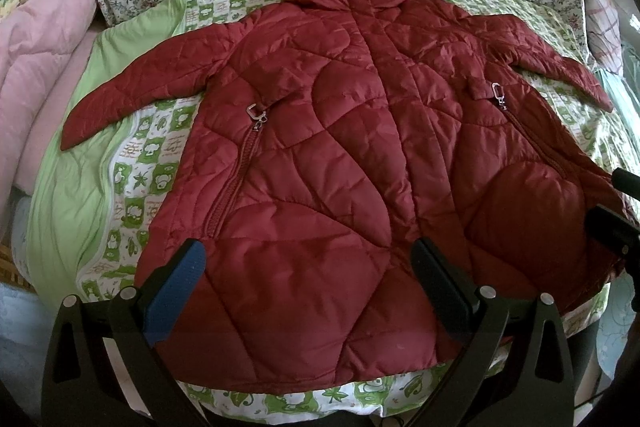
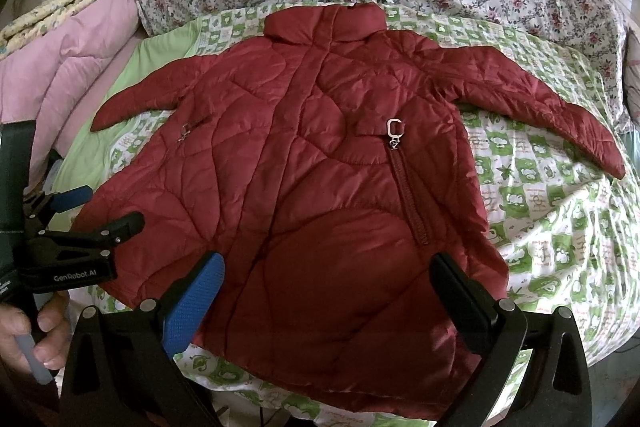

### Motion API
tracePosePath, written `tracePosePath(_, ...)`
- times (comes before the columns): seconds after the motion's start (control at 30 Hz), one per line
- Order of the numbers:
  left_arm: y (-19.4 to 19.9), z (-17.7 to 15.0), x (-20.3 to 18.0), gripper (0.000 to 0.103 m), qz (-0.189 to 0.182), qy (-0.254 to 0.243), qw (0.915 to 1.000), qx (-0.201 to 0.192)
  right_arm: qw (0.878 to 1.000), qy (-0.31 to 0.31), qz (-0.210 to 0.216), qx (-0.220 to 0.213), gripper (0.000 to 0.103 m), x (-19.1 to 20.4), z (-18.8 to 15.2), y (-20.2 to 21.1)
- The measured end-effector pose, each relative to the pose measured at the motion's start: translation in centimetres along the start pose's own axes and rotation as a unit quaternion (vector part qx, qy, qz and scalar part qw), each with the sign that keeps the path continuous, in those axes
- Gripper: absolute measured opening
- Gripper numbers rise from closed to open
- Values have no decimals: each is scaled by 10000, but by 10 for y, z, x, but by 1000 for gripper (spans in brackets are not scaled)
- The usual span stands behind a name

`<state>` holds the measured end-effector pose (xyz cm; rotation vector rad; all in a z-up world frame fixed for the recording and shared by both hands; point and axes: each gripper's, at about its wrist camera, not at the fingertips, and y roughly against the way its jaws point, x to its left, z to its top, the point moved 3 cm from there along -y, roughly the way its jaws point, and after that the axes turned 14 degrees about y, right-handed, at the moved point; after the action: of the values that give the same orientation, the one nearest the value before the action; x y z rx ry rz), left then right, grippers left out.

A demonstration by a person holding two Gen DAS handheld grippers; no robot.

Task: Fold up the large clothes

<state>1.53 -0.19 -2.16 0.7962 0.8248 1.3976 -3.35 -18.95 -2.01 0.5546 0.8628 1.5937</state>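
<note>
Jacket (image 1: 340,147) laid flat, front up, for folding.
Both grippers (image 1: 308,267) (image 2: 328,279) held wide open, empty, hem just ahead.

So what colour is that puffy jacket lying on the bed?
The jacket is dark red, quilted with wavy stitching; the left wrist view shows it best.

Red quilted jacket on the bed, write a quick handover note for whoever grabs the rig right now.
Left hand-held gripper: open, holding nothing, poised at the hem.
Right hand-held gripper: open, holding nothing, poised at the hem on the right side.
Red quilted jacket: front up on the green-and-white patterned sheet, collar away from you, both sleeves spread outward, both pocket zippers closed.
Done: jacket laid out flat.
Left: every fold; likely sleeves in first, then hem toward the collar.
</note>
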Motion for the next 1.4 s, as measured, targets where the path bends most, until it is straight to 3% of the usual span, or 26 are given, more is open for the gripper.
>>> tracePosePath(0.2,-1,0,-1,103,-18,16,10000,28,9989,-219,233,341,103,-5,0,-3)
tracePosePath(0.3,-3,2,-1,103,122,-66,9996,-246,9971,-355,332,586,103,-11,-3,-6)
tracePosePath(0.47,-9,8,0,103,203,-125,9992,-336,9973,-280,52,679,103,-19,-3,-5)
tracePosePath(0.67,-17,21,-1,103,170,-93,9992,-345,9974,-559,-93,443,103,-51,-3,-3)
tracePosePath(0.83,-27,37,1,103,141,-4,9993,-336,9937,-1071,-202,246,103,-100,-7,-1)
tracePosePath(1.03,-37,58,7,103,286,128,9986,-415,9781,-2020,-468,-201,103,-182,-23,-3)
tracePosePath(1.27,-47,71,13,103,297,284,9985,-355,9423,-3143,-880,-738,99,-292,-48,-27)
tracePosePath(1.4,-55,73,12,103,220,324,9989,-244,9158,-3848,-648,-949,90,-338,-62,-51)
